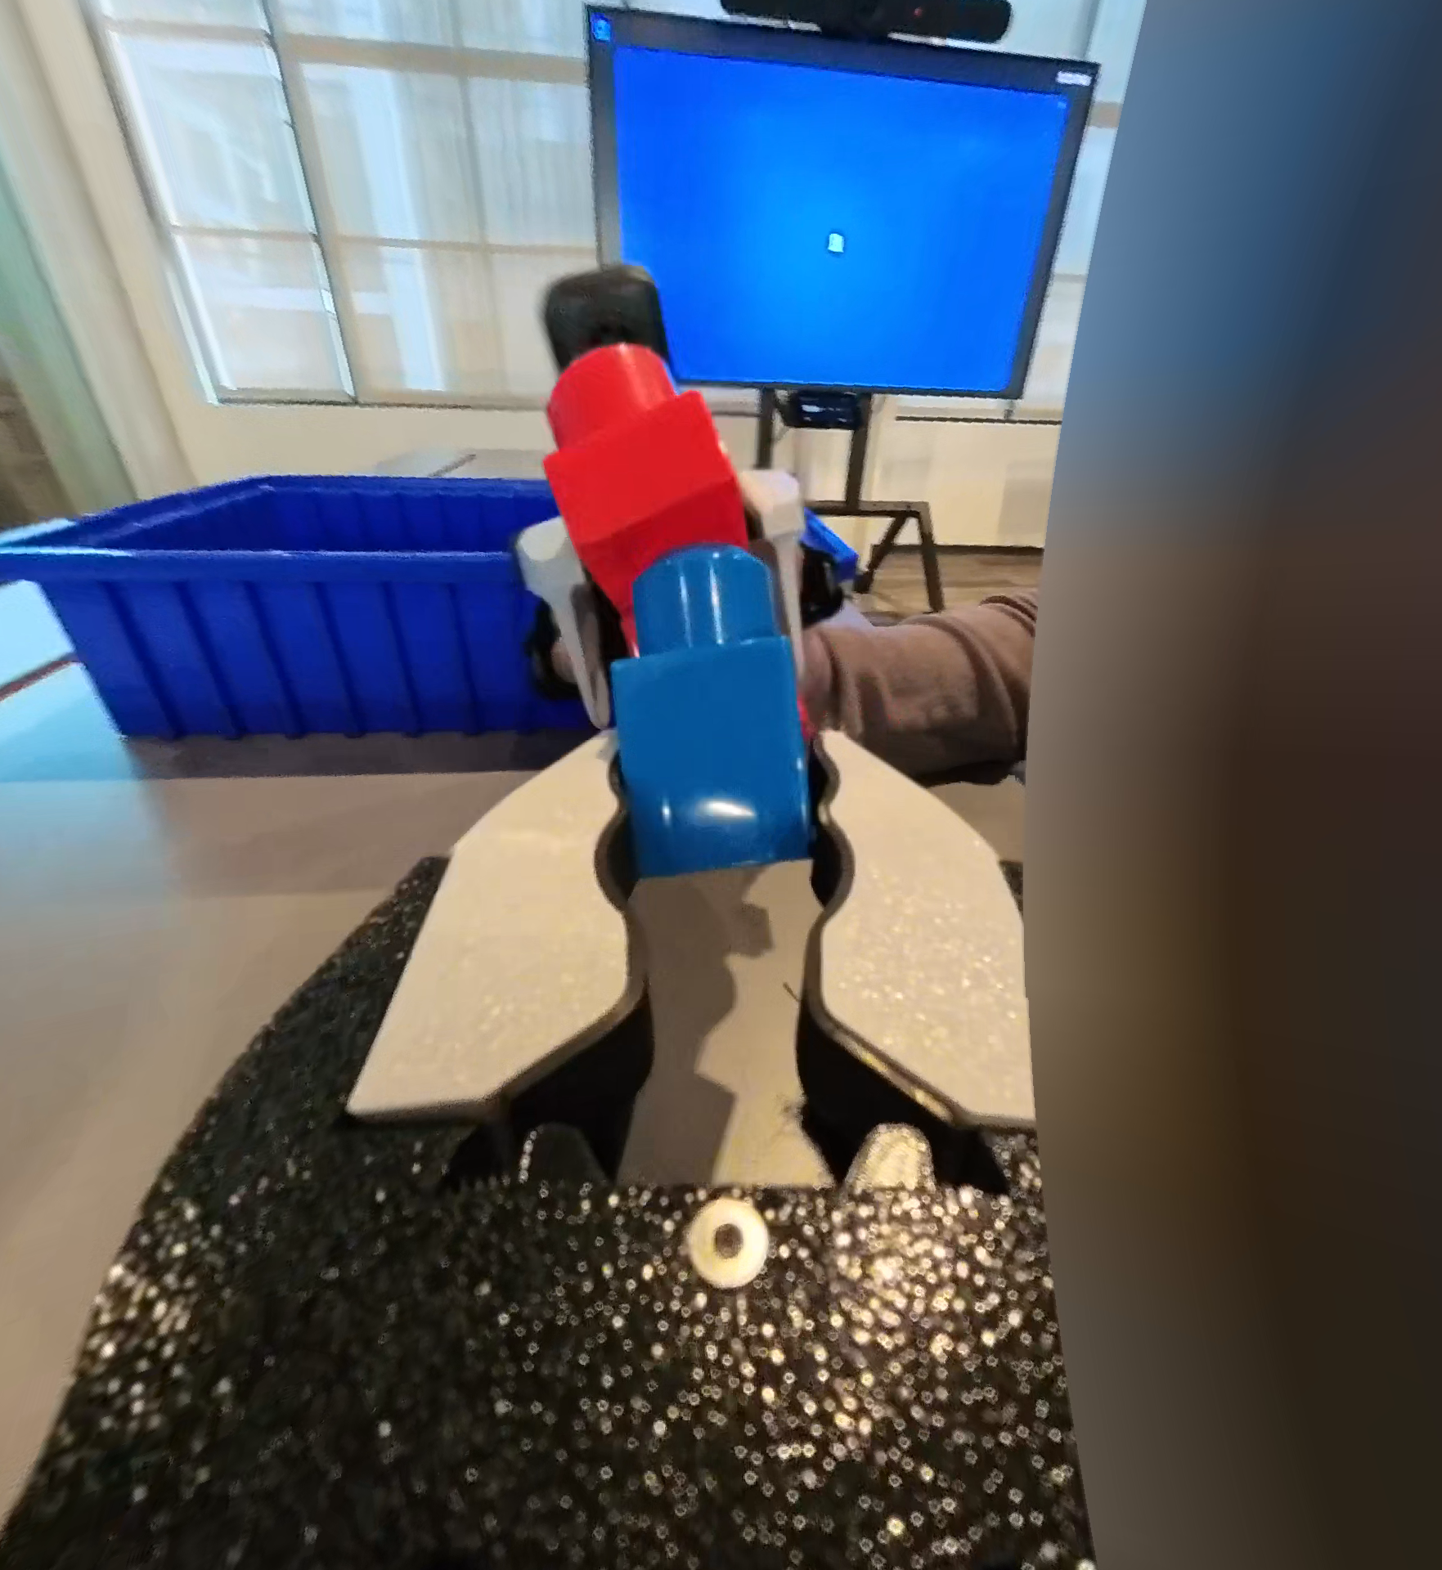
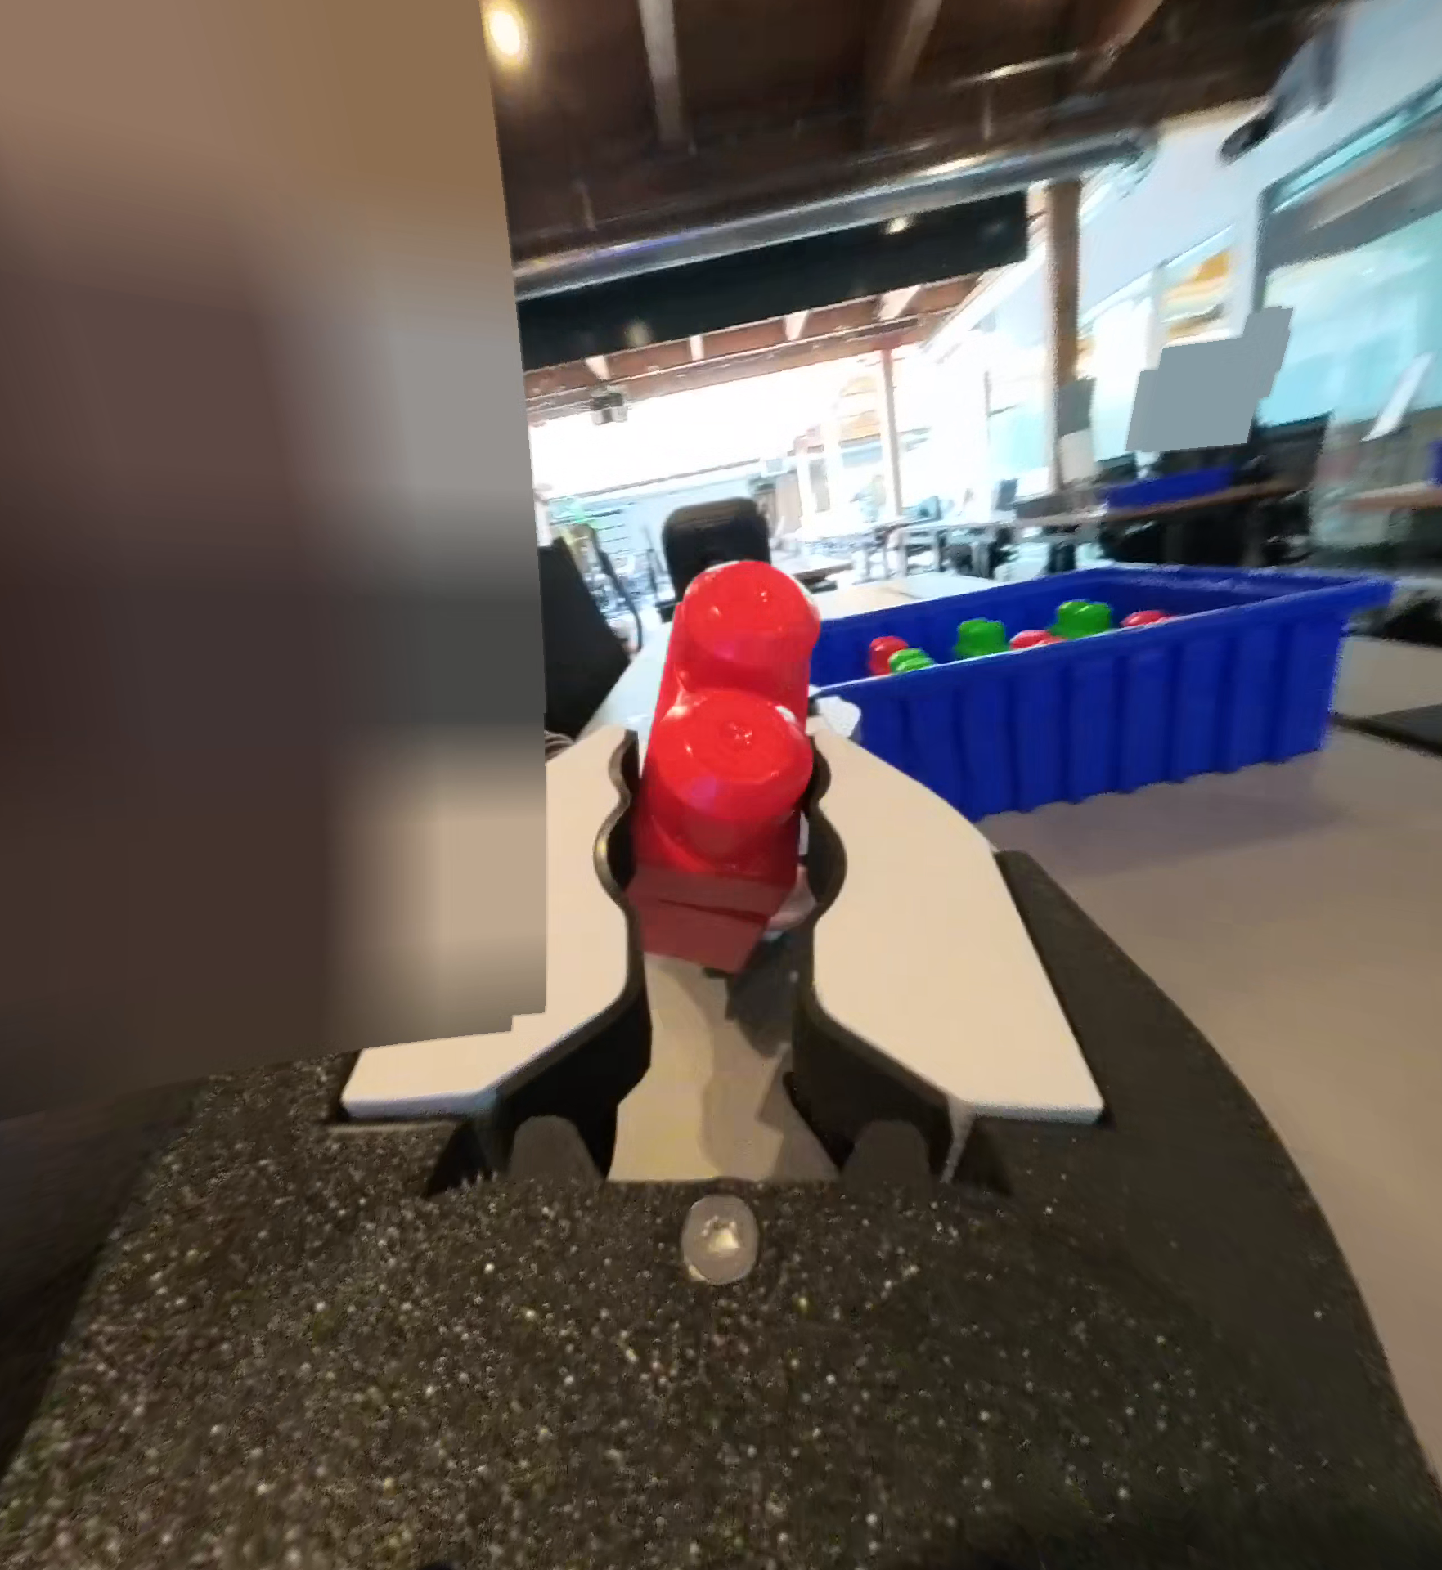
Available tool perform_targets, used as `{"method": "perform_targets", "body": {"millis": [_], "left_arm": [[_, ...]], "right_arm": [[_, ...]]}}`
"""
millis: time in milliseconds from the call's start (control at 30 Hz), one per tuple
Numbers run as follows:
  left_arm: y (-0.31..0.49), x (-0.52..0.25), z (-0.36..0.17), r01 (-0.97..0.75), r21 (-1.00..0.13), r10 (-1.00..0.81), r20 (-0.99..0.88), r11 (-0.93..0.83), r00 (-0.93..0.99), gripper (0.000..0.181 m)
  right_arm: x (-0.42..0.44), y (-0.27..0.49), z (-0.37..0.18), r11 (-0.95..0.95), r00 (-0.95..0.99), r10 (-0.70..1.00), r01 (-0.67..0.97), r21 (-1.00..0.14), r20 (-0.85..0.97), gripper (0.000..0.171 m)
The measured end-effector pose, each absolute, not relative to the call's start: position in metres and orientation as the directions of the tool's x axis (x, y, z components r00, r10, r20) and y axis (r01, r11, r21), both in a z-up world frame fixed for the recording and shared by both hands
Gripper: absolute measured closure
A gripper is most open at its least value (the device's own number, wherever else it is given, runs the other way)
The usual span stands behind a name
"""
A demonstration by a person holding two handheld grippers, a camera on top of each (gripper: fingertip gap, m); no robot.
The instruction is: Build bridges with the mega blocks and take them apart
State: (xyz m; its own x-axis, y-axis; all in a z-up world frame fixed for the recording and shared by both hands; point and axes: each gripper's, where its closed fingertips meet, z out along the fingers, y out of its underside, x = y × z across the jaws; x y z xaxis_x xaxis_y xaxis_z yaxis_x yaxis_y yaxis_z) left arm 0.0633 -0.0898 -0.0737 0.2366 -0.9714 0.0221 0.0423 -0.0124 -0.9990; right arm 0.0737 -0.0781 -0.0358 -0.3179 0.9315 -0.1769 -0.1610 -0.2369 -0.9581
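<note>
The left hand-held gripper [image 1: 713, 807] is clamped on a blue block [image 1: 704, 748], which sits between its two grey fingers [image 1: 530, 934] near the tips, above the counter [image 1: 148, 934]. The blue block has one round stud, and this stud points up and away from the camera. Just behind it, the right hand-held gripper [image 2: 721, 816] is clamped on a red block [image 2: 726, 765], seen from both views. The red block has two studs in a row; its long axis runs forward along the fingers, tilted upward, with the studs facing up. Further out on the counter stands a blue bin [image 2: 1125, 731] with red and green blocks [image 2: 981, 637] inside.
</note>
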Motion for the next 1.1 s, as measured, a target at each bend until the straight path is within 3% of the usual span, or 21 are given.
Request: {"method": "perform_targets", "body": {"millis": [33, 300, 467, 600, 833, 1033, 1100], "left_arm": [[-0.086, 0.061, -0.074, 0.042, -0.999, -0.963, 0.015, -0.004, 0.269, 0.143], [-0.057, 0.044, -0.076, -0.031, -0.996, -0.841, -0.091, 0.088, 0.533, 0.143], [-0.029, 0.021, -0.085, -0.016, -0.999, -0.721, 0.016, -0.038, 0.693, 0.143], [-0.017, 0.009, -0.101, -0.145, -0.984, -0.643, -0.045, -0.104, 0.765, 0.142], [-0.016, 0.011, -0.127, -0.382, -0.914, -0.596, -0.232, -0.137, 0.769, 0.142], [-0.019, 0.014, -0.135, -0.401, -0.894, -0.657, -0.180, -0.202, 0.732, 0.141], [-0.018, 0.014, -0.132, -0.377, -0.905, -0.660, -0.162, -0.197, 0.734, 0.128]], "right_arm": [[0.074, -0.077, -0.034, -0.226, -0.300, 0.939, -0.176, -0.958, -0.166, 0.135], [0.073, -0.061, -0.031, -0.120, -0.087, 0.991, -0.227, -0.966, -0.103, 0.135], [0.073, -0.060, -0.027, -0.009, 0.016, 1.000, -0.246, -0.969, -0.013, 0.135], [0.076, -0.054, -0.026, 0.076, 0.121, 0.991, -0.241, -0.968, 0.048, 0.135], [0.070, -0.050, -0.036, 0.098, 0.177, 0.982, -0.187, -0.977, 0.065, 0.135], [0.071, -0.043, -0.038, 0.067, 0.179, 0.983, -0.187, -0.980, 0.033, 0.135], [0.072, -0.041, -0.038, 0.050, 0.171, 0.985, -0.194, -0.980, 0.017, 0.135]]}}
